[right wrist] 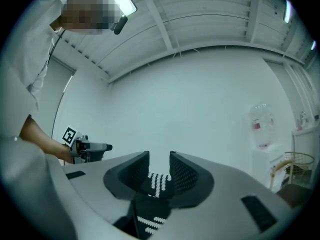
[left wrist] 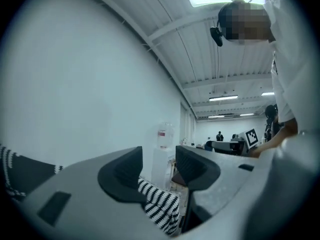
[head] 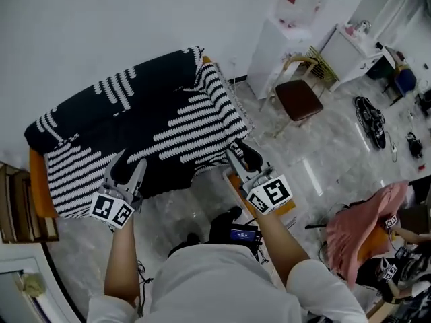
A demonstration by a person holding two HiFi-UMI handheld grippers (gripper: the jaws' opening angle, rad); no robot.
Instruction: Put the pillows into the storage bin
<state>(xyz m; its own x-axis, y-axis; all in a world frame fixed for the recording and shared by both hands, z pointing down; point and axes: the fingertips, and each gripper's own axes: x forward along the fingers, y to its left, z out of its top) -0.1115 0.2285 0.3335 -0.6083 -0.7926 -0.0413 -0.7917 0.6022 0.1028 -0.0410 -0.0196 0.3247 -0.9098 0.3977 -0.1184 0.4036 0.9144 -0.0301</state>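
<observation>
Pillow: black with white stripes, lying over the orange bin, ahead of both grippers; its long axis runs left to right, rising toward the far right.
Bin: mostly hidden beneath the pillow; only bits of orange rim show at left and near right.
Right gripper: pinching striped cloth at the near right corner.
Left gripper: jaws spread at the near left edge; cloth sits low in the gap, pads not plainly pressing it.
Nearer hand: neither, one at each near end.
Next move: likely pressing the pillow down inside the rim; the left side probably needs a firmer hold first.
Around: chair and dispenser stand well off at far right, clear of the path.
</observation>
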